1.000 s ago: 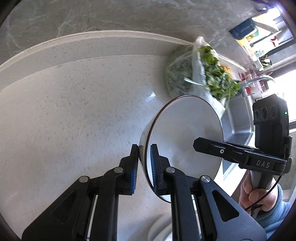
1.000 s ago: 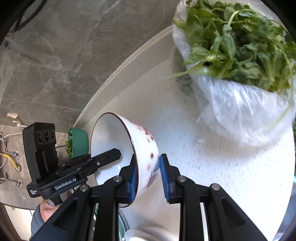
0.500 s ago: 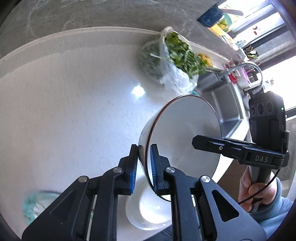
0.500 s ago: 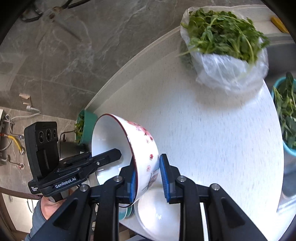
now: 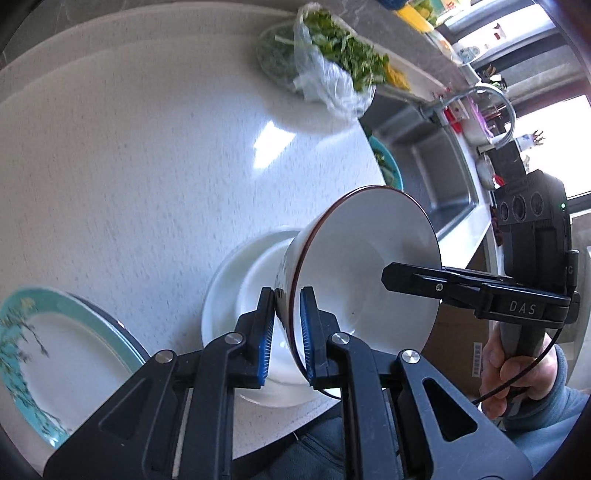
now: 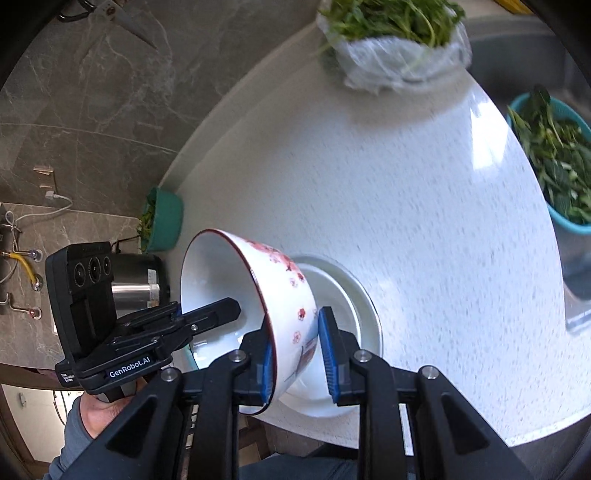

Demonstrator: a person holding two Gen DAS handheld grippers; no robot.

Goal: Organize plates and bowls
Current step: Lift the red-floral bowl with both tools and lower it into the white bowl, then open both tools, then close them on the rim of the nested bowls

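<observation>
Bowl (image 5: pixel 369 266) with a dark red rim and red flower prints on its white outside (image 6: pixel 295 295) hangs tilted on its side in the air, held by both grippers at once, just above a white plate (image 5: pixel 229 288) that lies near the front edge of the pale speckled counter (image 5: pixel 129 166). The left gripper (image 5: pixel 287 328) is closed tight on the bowl's rim, one blue pad inside and one outside the wall, with almost no gap beyond the thickness of the rim. The right gripper (image 6: pixel 295 354) pinches the opposite side of the bowl, its fingers a little wider apart: the inner pad lies against the rim, while on the flowered side a narrow gap seems to show, so full contact there cannot be told. In the left wrist view the right gripper (image 5: pixel 413 280) reaches into the bowl's open mouth, held by a hand (image 5: pixel 513 373) in a grey-blue sleeve. Left of the white plate sits a plate with a teal border and a leaf pattern (image 5: pixel 48 354). Farther back on the counter stands a clear plastic bag of leafy greens (image 6: pixel 391 33), and near the counter's right edge a teal basin of greens (image 6: pixel 554 155). Beyond that edge lies a steel sink (image 5: pixel 436 162) with a curved tap (image 5: pixel 495 96). A green tub (image 6: pixel 166 221) with greens stands at the far left against the grey marbled wall (image 6: pixel 92 110).
</observation>
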